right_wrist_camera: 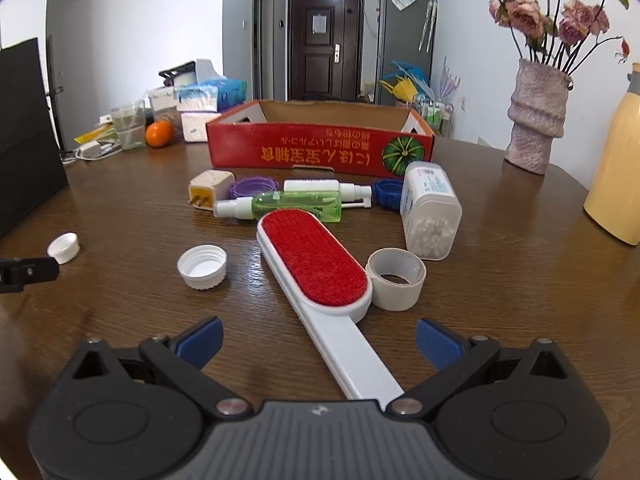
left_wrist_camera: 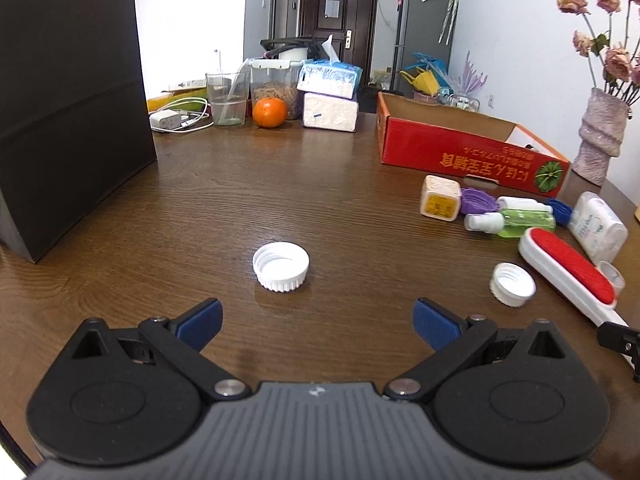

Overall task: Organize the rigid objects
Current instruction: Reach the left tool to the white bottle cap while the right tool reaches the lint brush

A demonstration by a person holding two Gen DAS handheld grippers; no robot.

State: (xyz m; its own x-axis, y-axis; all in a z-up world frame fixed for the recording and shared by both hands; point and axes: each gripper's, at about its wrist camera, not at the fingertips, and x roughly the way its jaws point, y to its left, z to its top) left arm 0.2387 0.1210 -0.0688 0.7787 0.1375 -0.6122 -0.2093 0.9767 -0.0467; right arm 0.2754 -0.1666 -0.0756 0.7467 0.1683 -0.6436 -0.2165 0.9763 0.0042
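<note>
My left gripper (left_wrist_camera: 318, 322) has its 2 blue-padded fingers (left_wrist_camera: 200, 322) spread wide apart with nothing between them, low over the brown wood-grain desk (left_wrist_camera: 280, 200). Just ahead of them sits a white ribbed plastic bottle cap (left_wrist_camera: 281, 266), open side up, alone on bare desk.

My right gripper (right_wrist_camera: 319, 342) is also wide apart, its fingers (right_wrist_camera: 436, 342) on either side of the white handle of a lint brush with a red oval pad (right_wrist_camera: 314, 262); the handle runs between them without either pad touching it. A second white ribbed cap (right_wrist_camera: 202, 266) lies just left of the brush head, and a white roll of tape (right_wrist_camera: 396, 278) touches its right edge. A clear rectangular box of white cotton swabs (right_wrist_camera: 430, 210) lies behind the tape.

Further out I see a green transparent spray bottle (right_wrist_camera: 288, 205) lying on its side, a white spray bottle (right_wrist_camera: 320, 188) behind it, a beige plug adapter (right_wrist_camera: 210, 192), a purple ribbed lid (right_wrist_camera: 254, 190) and a blue ribbed lid (right_wrist_camera: 388, 194). Behind those stands an open red cardboard box (right_wrist_camera: 320, 148), with a textured pink vase of dried roses (right_wrist_camera: 534, 116) to its right.
</note>
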